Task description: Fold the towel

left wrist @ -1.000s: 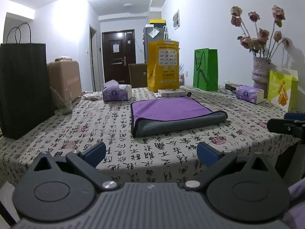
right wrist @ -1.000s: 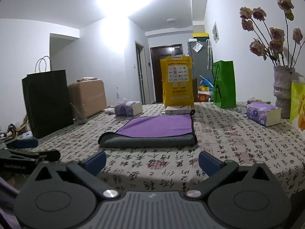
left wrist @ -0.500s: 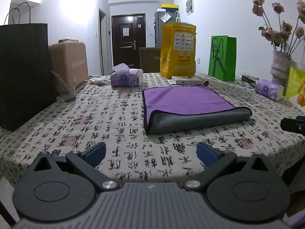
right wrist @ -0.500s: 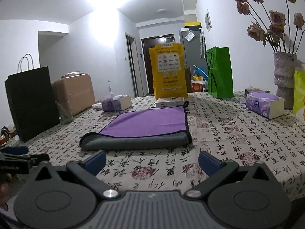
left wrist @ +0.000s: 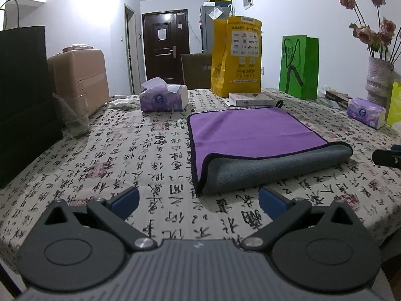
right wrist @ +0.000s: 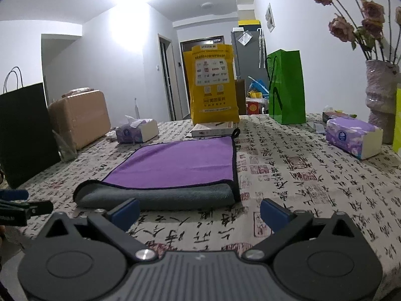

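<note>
A purple towel (left wrist: 250, 130) with a grey underside lies on the patterned tablecloth (left wrist: 112, 155), its near edge rolled over to show grey. It also shows in the right wrist view (right wrist: 175, 163). My left gripper (left wrist: 198, 200) is open and empty, just short of the towel's near left corner. My right gripper (right wrist: 198, 210) is open and empty, just short of the towel's grey near edge. The right gripper's tip shows at the right edge of the left wrist view (left wrist: 388, 156); the left gripper's tip shows at the left edge of the right wrist view (right wrist: 22, 208).
A black paper bag (left wrist: 22, 95) and a brown suitcase (left wrist: 80, 80) stand at the left. A tissue box (left wrist: 163, 97), a yellow bag (left wrist: 236, 55), a green bag (left wrist: 299, 66), a second tissue pack (right wrist: 353, 136) and a vase of flowers (right wrist: 381, 95) ring the towel.
Both grippers have moved forward over the table toward the towel's near edge. Both stay open. The towel has not moved.
</note>
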Motion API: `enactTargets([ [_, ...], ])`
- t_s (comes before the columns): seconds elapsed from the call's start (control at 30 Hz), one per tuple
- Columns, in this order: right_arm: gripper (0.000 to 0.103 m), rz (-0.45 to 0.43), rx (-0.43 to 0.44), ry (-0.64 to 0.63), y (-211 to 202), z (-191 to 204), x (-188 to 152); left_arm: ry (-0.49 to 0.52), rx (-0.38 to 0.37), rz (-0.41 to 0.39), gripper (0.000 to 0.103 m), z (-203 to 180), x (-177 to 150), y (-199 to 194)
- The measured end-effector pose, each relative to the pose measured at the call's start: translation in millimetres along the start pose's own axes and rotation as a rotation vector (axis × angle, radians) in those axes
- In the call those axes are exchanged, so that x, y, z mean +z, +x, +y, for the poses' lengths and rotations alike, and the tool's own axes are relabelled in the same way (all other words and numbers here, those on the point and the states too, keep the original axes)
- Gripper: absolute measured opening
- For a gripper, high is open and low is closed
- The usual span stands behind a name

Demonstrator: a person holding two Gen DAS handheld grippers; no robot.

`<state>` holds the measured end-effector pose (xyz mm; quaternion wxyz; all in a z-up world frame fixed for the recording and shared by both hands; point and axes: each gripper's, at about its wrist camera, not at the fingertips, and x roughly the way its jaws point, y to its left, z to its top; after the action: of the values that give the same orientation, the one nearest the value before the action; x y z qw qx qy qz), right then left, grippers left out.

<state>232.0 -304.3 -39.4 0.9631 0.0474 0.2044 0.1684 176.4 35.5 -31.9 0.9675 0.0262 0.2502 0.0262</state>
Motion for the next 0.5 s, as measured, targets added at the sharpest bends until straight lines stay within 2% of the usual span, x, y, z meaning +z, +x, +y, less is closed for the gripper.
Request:
enactTargets([
  [0.07,0.095,0.008,0.008,-0.027,8.6,0.1,1.4,0.003,0.001,0.007,0.103,1.2,2.1,7.4],
  [0.3,0.092,0.040,0.004,-0.071,40.3,-2.1,12.2,0.002,-0.016,0.028,0.103,5.7,11.0,35.1],
  [0.37,0.086,0.058,0.010,-0.076,50.5,-3.6,15.4,0.012,-0.023,0.023,0.103,6.4,13.8,41.6],
  [0.5,0.083,0.088,0.019,-0.090,69.0,-5.1,20.1,0.029,-0.051,0.032,0.099,6.7,21.1,59.1],
])
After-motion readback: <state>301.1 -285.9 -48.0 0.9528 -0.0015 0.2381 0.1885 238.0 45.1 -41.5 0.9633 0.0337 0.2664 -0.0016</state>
